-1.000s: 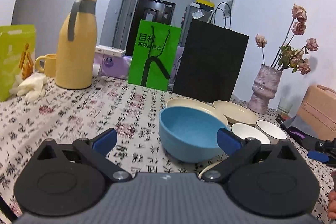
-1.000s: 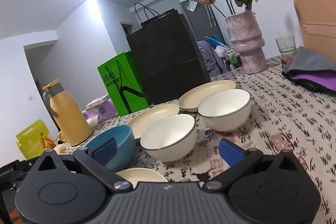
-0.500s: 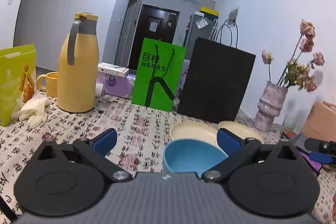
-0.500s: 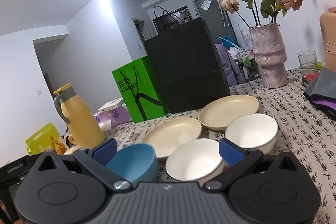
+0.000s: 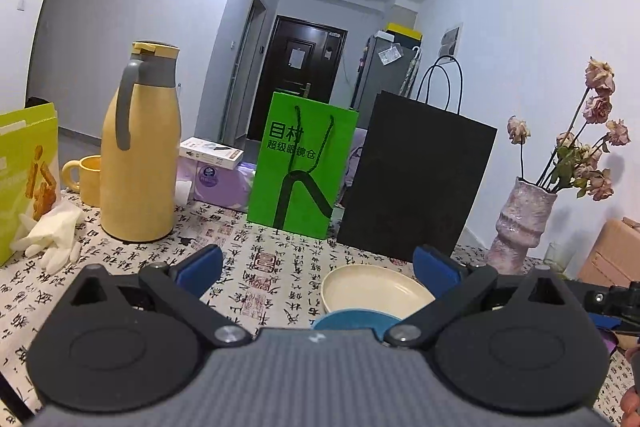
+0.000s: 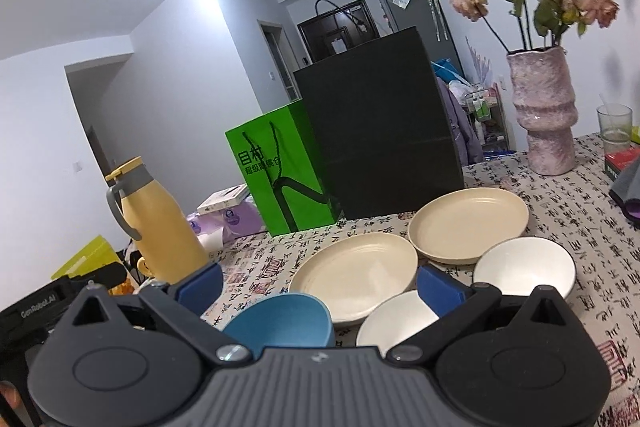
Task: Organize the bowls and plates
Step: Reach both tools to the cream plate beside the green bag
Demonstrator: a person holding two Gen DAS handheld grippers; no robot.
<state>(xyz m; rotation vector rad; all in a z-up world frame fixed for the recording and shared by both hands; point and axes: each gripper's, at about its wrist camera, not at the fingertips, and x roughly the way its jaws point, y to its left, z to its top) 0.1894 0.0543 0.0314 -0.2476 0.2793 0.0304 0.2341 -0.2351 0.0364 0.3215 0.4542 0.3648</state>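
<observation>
Blue bowl (image 5: pixel 352 321) half-hidden behind left gripper (image 5: pixel 318 269)

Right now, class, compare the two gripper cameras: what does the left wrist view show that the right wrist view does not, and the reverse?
Only the left wrist view shows the white gloves and the yellow mug. Only the right wrist view shows two white bowls, a second cream plate and a drinking glass. Both show the blue bowl, a cream plate, yellow flask, green bag, black bag and vase.
</observation>
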